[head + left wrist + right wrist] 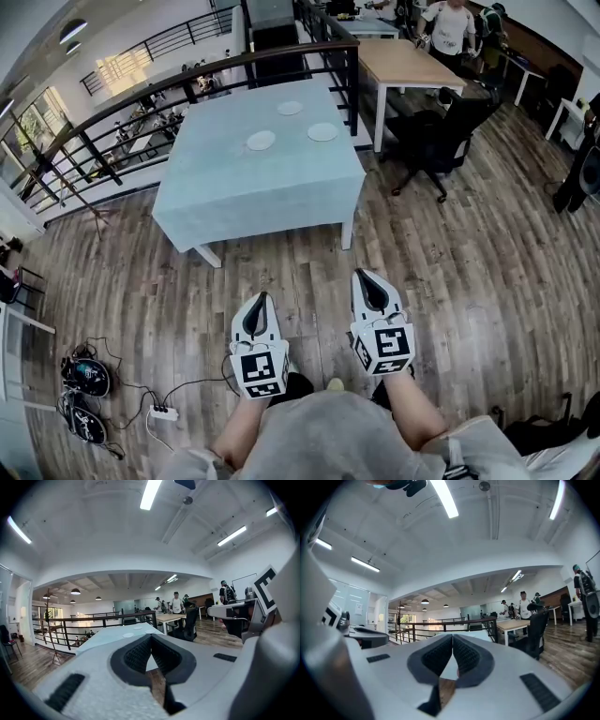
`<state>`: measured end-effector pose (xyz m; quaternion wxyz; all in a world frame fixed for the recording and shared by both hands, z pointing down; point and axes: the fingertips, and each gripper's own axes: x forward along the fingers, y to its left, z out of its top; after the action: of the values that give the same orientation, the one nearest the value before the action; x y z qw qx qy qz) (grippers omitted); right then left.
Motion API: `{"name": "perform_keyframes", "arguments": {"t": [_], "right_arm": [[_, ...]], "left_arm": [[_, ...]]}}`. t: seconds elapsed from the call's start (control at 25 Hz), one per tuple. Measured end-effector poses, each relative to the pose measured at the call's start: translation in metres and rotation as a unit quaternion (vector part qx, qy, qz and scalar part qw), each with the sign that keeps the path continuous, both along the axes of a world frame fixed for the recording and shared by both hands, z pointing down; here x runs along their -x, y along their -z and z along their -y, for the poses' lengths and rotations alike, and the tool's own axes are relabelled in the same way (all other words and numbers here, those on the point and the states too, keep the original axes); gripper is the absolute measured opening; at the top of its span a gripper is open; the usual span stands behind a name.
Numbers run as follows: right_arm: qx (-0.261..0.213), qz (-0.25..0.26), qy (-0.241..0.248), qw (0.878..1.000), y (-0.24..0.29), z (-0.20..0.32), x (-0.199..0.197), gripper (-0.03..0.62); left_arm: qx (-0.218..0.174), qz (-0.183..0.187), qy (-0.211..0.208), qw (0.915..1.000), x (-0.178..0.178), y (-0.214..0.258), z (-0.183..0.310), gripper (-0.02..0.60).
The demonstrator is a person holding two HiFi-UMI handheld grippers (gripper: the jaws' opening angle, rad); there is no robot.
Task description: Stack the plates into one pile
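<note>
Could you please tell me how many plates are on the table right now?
3: far plate, left plate, right plate, lying apart on the table; none looks hidden.

- Floor (450, 272): dark brown wood planks throughout.
- Table (253, 197) in the middle, pale blue cloth, white legs.
- Black metal railing (122, 112) with a wood top rail runs behind the table and along its right side; a lower level shows past it.
- Wood-top desk (403, 61) on white legs sits right of the railing, with a black office chair (441, 131) just beside it.
- Power strip (163, 412) and loose cables lie on the floor, lower left.
- White ceiling with long strip lights (150, 494); round pendant lamps (75, 591) farther back.
- Windows (37, 127) at left let in daylight.
- A few people (450, 28) stand at the far end.
</note>
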<state>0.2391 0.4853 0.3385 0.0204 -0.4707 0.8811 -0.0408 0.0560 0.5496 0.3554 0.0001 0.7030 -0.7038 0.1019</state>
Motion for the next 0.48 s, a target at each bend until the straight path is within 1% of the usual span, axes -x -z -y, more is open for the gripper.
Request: {"name": "perform_keyframes", "arguments": {"t": [0.2,0.48], "right_arm": [[-0.005,-0.007,0.01,1.0,-0.003,0.007,0.006,0.026],[0.01,-0.015,0.027,0.999,-0.013,0.031,0.024,0.026]], "left_arm": [[-0.006,0.0,0.003,1.0,0.003,-0.004,0.006,0.015],[-0.013,-0.008,0.002,0.9999,0.016,-0.01,0.03,0.015]]}}
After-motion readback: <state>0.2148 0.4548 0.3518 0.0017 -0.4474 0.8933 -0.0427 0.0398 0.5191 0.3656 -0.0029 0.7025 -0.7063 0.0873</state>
